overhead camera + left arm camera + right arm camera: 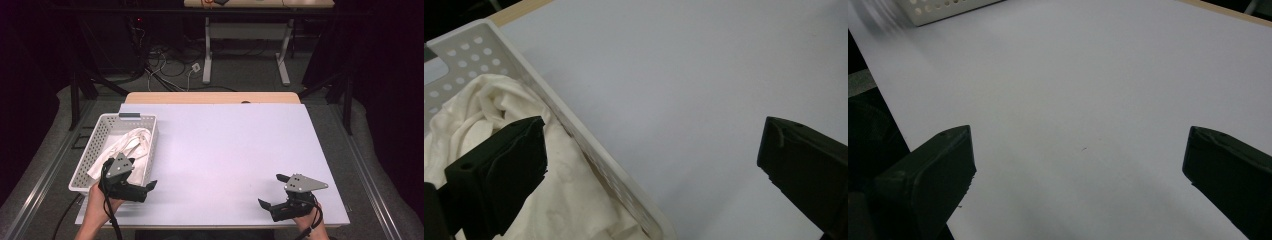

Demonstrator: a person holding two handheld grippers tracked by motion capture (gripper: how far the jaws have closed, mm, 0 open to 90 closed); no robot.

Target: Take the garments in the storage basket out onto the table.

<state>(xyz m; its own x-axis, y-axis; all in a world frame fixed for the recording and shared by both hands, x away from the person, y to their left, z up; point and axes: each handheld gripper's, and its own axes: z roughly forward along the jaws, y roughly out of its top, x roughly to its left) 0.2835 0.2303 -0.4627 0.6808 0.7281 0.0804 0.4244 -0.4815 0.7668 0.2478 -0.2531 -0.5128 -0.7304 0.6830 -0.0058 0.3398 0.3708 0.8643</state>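
Left gripper (pixel 142 175) hangs wide open and empty straddling the basket (pixel 95 132) rim at 8 o'clock, probably lining up on the white cloth (pixel 127 142); right gripper (pixel 272 191) waits open, empty, around 5.

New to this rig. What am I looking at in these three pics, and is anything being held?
No robot arm here: a person holds a two-jaw gripper in each hand. The high view looks down on the table. The other two come from cameras riding on each gripper, looking along its black jaws. The left gripper sits at the near right wall of a white basket with a white cloth inside; in the left gripper view one jaw is over the cloth, the other over bare table. The right gripper hovers near the table's front right. Both are open and hold nothing.
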